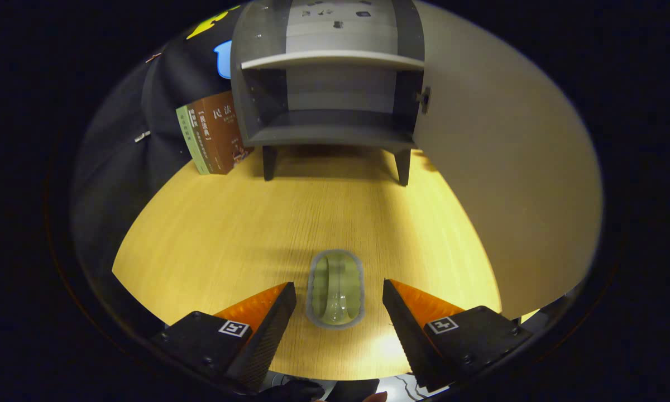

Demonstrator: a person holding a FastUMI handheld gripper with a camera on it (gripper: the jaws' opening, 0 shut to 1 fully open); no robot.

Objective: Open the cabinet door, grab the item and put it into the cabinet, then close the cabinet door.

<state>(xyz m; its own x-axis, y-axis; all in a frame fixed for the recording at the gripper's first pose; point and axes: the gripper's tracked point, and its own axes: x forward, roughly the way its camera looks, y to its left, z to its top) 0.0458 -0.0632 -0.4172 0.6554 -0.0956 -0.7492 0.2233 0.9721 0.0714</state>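
The gripper (339,293) is spread wide above a wooden table (229,234), and a small pale green dish (335,288) with a grey scalloped rim lies on the table between its two fingers, touching neither. Well beyond the dish, a grey cabinet (326,134) stands on short dark legs with its door (497,167) swung open to the right, showing a shelf (335,58) inside. Just left of the cabinet, a few books (215,134) stand leaning against the booth wall.
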